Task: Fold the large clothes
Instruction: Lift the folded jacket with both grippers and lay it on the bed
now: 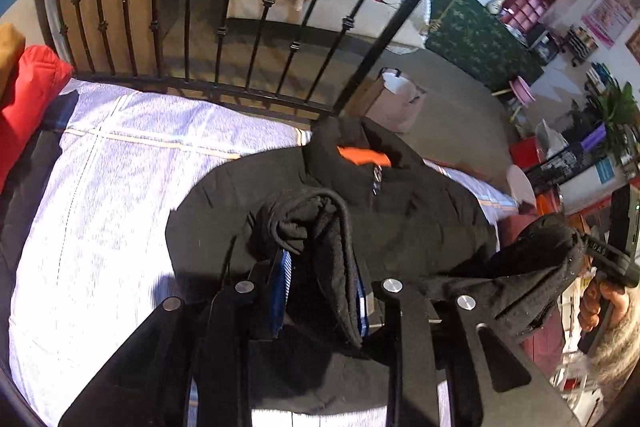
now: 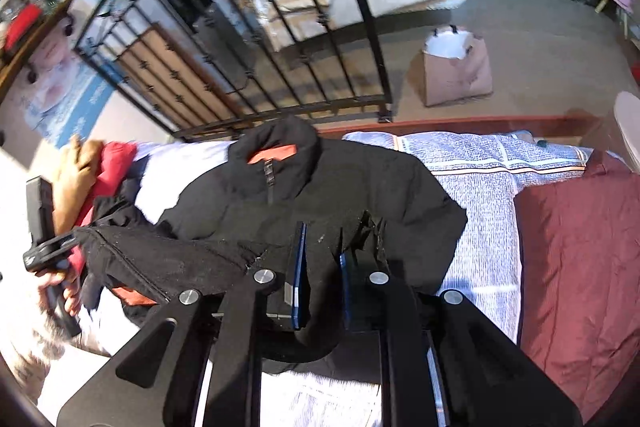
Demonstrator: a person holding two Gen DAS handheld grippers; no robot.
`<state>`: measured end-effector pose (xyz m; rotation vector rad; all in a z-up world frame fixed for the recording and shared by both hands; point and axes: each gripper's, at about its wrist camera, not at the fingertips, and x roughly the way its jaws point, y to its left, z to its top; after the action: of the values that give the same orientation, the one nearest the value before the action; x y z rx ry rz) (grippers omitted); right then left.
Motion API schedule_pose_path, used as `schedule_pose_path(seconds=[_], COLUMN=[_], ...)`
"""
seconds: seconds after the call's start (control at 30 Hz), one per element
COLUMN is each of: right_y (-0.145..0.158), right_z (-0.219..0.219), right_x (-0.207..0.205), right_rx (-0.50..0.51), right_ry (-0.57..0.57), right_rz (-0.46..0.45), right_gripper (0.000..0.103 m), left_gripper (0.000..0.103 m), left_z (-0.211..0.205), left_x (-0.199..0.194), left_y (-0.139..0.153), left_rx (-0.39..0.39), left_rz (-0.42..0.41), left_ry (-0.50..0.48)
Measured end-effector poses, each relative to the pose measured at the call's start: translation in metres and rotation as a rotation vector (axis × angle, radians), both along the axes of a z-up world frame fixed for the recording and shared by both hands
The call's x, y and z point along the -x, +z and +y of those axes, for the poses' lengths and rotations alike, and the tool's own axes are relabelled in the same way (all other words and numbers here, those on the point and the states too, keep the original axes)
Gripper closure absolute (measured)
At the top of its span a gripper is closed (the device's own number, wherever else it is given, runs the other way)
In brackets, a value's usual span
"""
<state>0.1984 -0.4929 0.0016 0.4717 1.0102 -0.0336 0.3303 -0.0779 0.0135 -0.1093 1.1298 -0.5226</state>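
A black padded jacket [image 1: 400,211] with an orange collar lining lies front up on the bed, collar toward the iron rail. My left gripper [image 1: 324,267] is shut on a bunched fold of the jacket's lower edge, which is pinched between the blue pads and lifted off the sheet. In the right wrist view my right gripper [image 2: 322,259] is shut on another part of the same jacket [image 2: 320,187], with black fabric between its blue pads. The stretch of hem between the two grippers hangs taut. Each gripper also shows in the other's view: the right gripper [image 1: 588,251] and the left gripper [image 2: 68,241].
The bed has a pale blue-white sheet [image 1: 100,207] and a black iron rail [image 1: 256,27] at its far end. A red garment [image 1: 28,95] lies at the left and a maroon blanket [image 2: 580,267] at the right. A paper bag [image 2: 456,71] stands on the floor beyond.
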Motion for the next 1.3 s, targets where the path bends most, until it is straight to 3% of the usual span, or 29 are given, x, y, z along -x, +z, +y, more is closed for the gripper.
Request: schedule_pose_path(seconds=[0.2,0.3,0.43,0.5,0.57,0.63,0.77,0.87,0.93,1.0,1.07,1.1,1.2,1.23,1.3], right_y=[-0.011,-0.014,-0.038,-0.060,-0.080,-0.096,-0.093,-0.083,-0.081,-0.079,-0.068,-0.059,-0.025,-0.021,-0.024], right_z=[-0.018,-0.030,-0.038,-0.050,-0.068,-0.081,-0.079,-0.075,-0.082,-0.096,-0.103,-0.102,-0.066,-0.041,-0.004], right_x=[-0.047,-0.071,-0.096,-0.102,-0.097,-0.088,-0.091,-0.093,-0.087,-0.068,-0.060,-0.065,-0.101,-0.115,-0.130], right_rx=[-0.019,-0.016,-0.015,-0.104,-0.271,-0.404,-0.358,-0.311,-0.361,-0.484,-0.484,-0.439,-0.142,-0.061,-0.010], right_ry=[-0.074,-0.102,-0.154,-0.235,-0.341,-0.430,-0.374,-0.360,-0.434,-0.639,-0.736,-0.707,-0.400,-0.245,-0.036], right_rz=[0.017,0.020,0.105,0.170,0.183,0.185,0.190,0.180,0.175,0.153,0.153,0.143,0.095,0.096,0.117], right_gripper=[0.088,0.088,0.087,0.085,0.079,0.073,0.062,0.061,0.055,0.046,0.046,0.046,0.042,0.040,0.040], left_gripper=[0.079,0.077,0.059,0.048,0.047,0.046,0.046,0.046,0.044,0.043,0.043,0.042,0.038,0.035,0.035], left_z=[-0.011,-0.019,-0.014,-0.001,0.018,0.033,0.059,0.074,0.076,0.069,0.055,0.047,0.012,0.001,-0.017], left_x=[-0.050,-0.070,-0.083,-0.086,-0.088,-0.090,-0.082,-0.063,-0.043,-0.021,0.006,0.015,0.043,0.049,0.057], left_y=[0.002,-0.006,-0.014,-0.016,-0.018,-0.024,-0.025,-0.028,-0.030,-0.032,-0.036,-0.037,-0.042,-0.044,-0.050], left_rx=[-0.016,-0.066,-0.087,-0.082,-0.090,-0.089,-0.081,-0.037,-0.037,-0.079,-0.110,-0.115,-0.181,-0.193,-0.206], left_rz=[-0.029,-0.023,-0.021,-0.057,-0.077,-0.038,-0.043,-0.021,-0.018,-0.032,-0.048,-0.048,-0.081,-0.090,-0.084], left_ry=[0.064,0.073,0.158,0.211,0.257,0.267,0.283,0.298,0.276,0.225,0.151,0.119,0.005,-0.028,-0.069])
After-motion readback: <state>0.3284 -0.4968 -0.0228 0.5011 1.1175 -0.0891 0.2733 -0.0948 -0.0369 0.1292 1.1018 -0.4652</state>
